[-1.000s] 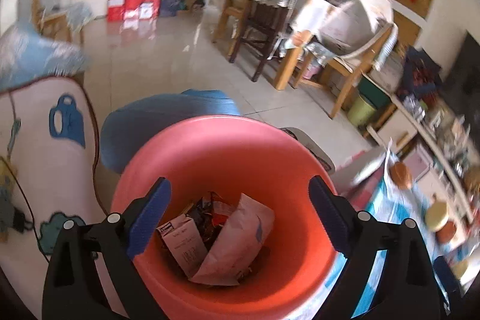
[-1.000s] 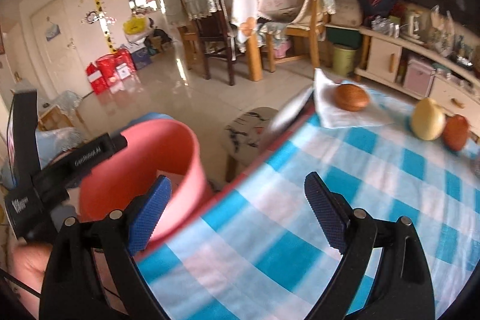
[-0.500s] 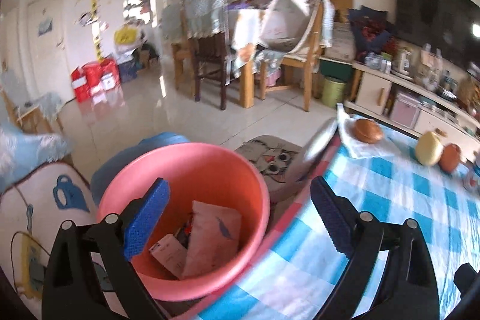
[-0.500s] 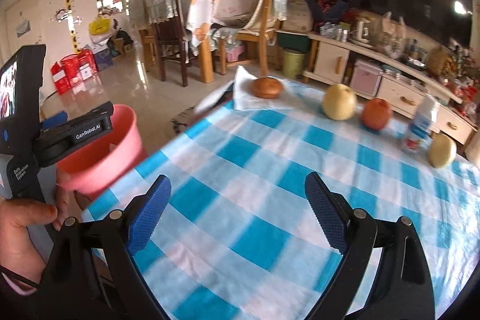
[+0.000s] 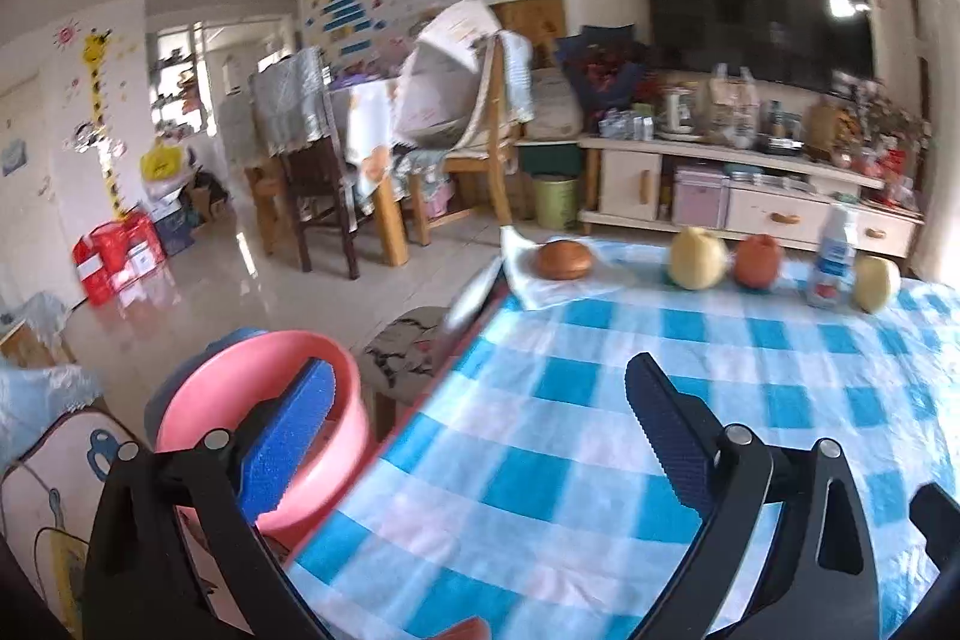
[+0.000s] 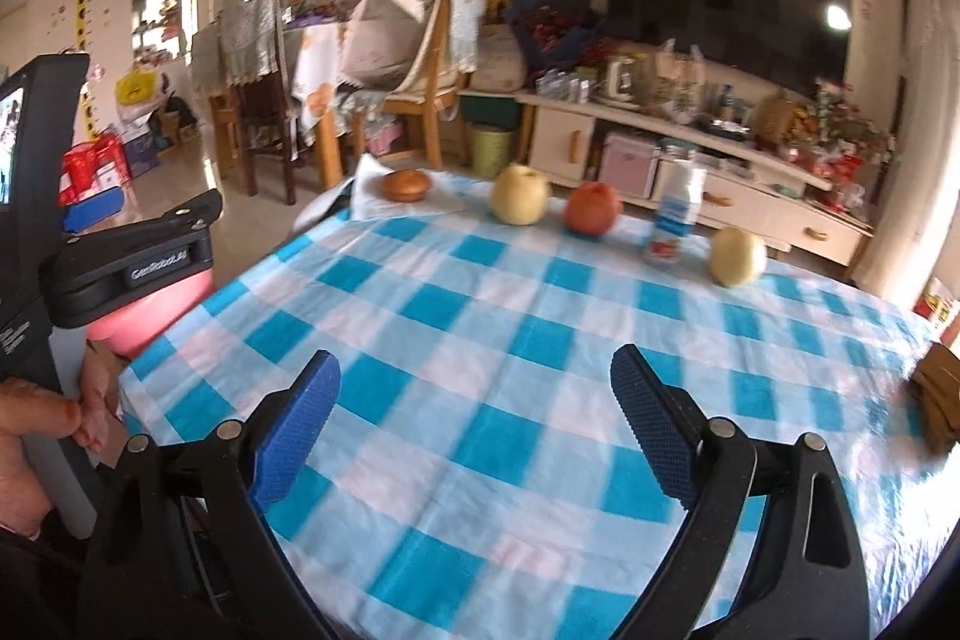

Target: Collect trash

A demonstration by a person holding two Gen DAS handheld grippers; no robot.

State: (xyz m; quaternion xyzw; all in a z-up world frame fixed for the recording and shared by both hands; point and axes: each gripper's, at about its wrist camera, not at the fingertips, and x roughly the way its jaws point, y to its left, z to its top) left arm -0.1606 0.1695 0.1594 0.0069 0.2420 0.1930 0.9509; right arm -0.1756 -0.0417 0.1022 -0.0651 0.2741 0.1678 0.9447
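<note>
**Both grippers wide and empty over the checked bench, pink bin at its edge**

The left gripper (image 5: 480,418) hangs over the near corner of the bench (image 5: 600,460), which wears a blue-and-white checked cloth. Its jaws have just been opening and now stand wide, with nothing between the blue pads. The right gripper (image 6: 474,412) is spread just as wide over the cloth and also holds nothing.

The pink trash bin (image 5: 240,394) stands on the floor just beside the bench's left edge. From the left wrist view its rim and inner wall show, though the left pad covers much of the inside and I cannot make out the contents. The right wrist view gives only a pink sliver of it (image 6: 156,304), behind the body of the left gripper (image 6: 132,262), where white lettering reads roughly "GenRobot.AI". A hand (image 6: 36,436) grips that tool's handle.

Along the far edge of the bench sit a brown bun (image 6: 408,184) on a white paper (image 5: 540,286), a yellow pear (image 6: 519,202), a red-orange fruit (image 6: 593,208), a small white bottle (image 6: 675,220) with a blue and red label too blurred to read, and a second yellow pear (image 6: 737,256). Only the right wrist view shows a brown thing (image 6: 939,400) at the bench's right edge, too blurred to name. Only the left wrist view shows a cushioned stool (image 5: 408,352) between bin and bench.
</note>
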